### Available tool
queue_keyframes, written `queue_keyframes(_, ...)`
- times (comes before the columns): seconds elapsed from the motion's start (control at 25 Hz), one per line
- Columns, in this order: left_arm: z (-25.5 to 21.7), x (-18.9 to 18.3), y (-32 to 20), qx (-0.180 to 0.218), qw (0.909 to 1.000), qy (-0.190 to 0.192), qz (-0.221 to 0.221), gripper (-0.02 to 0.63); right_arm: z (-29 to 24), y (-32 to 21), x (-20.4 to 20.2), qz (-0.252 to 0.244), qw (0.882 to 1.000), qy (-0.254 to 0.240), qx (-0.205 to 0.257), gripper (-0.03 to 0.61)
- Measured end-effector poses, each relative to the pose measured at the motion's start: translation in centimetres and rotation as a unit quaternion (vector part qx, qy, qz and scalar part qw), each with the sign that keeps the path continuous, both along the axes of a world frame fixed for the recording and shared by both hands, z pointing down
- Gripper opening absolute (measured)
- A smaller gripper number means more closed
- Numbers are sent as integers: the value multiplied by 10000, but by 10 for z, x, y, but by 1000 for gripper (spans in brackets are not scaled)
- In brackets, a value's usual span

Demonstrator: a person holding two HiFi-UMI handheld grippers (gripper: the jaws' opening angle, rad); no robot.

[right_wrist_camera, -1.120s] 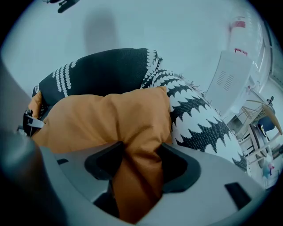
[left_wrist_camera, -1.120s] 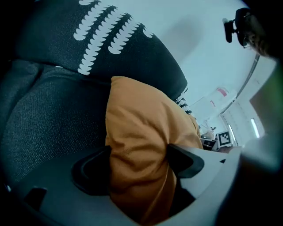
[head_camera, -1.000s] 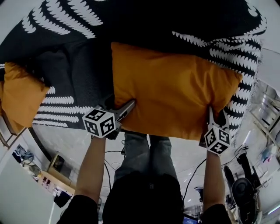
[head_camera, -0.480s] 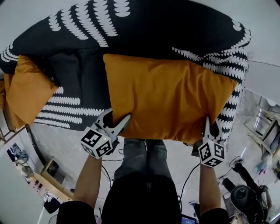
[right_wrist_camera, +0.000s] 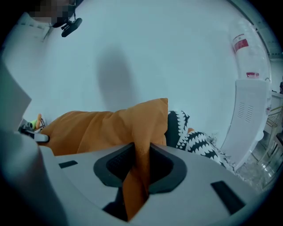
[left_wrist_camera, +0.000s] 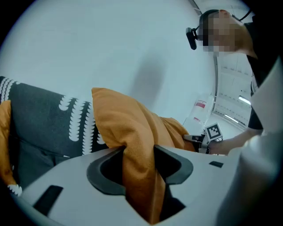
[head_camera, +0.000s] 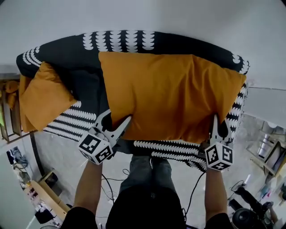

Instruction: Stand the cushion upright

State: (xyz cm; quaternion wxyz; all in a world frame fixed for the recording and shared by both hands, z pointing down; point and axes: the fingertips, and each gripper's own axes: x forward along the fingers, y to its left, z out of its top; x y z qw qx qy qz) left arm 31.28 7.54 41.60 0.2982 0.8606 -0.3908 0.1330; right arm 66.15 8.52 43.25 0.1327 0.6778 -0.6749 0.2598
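A large orange cushion (head_camera: 170, 94) leans tilted up against the back of the sofa (head_camera: 129, 41), which wears a black cover with white scallops. My left gripper (head_camera: 118, 118) pinches the cushion's lower left corner, and the fabric (left_wrist_camera: 128, 128) is bunched between the pads of that gripper (left_wrist_camera: 139, 163), whose jaws are opening slightly. My right gripper (head_camera: 218, 123) grips the lower right corner. A fold of the cushion (right_wrist_camera: 110, 126) is squeezed between the right gripper's (right_wrist_camera: 141, 165) pads, and its jaws are also opening a little.
A second orange cushion (head_camera: 44, 100) lies on the sofa's left end. A pale wall (head_camera: 134, 13) rises behind the sofa. A white appliance (right_wrist_camera: 250, 114) stands at the right. Cables and clutter lie on the floor (head_camera: 40, 197) by the person's legs.
Both grippers closed on the cushion's near corners and rose with them. The cushion tipped from lying flat up toward the sofa back.
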Motion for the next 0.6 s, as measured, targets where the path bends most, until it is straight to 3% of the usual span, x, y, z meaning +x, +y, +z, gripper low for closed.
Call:
queue_keyframes(0.2, -12, -20, -43, 591, 9982, -60, -101, 221, -17, -41, -16, 110, 9977, -48, 664, 112)
queue_keyframes(0.32, -13, -22, -68, 818, 9965, -128, -93, 232, -16, -60, -16, 213, 9963, -76, 830, 116)
queue_keyframes(0.6, 15, -31, -103, 829, 9959, -354, -117, 242, 5, -87, -15, 476, 9953, -57, 843, 127)
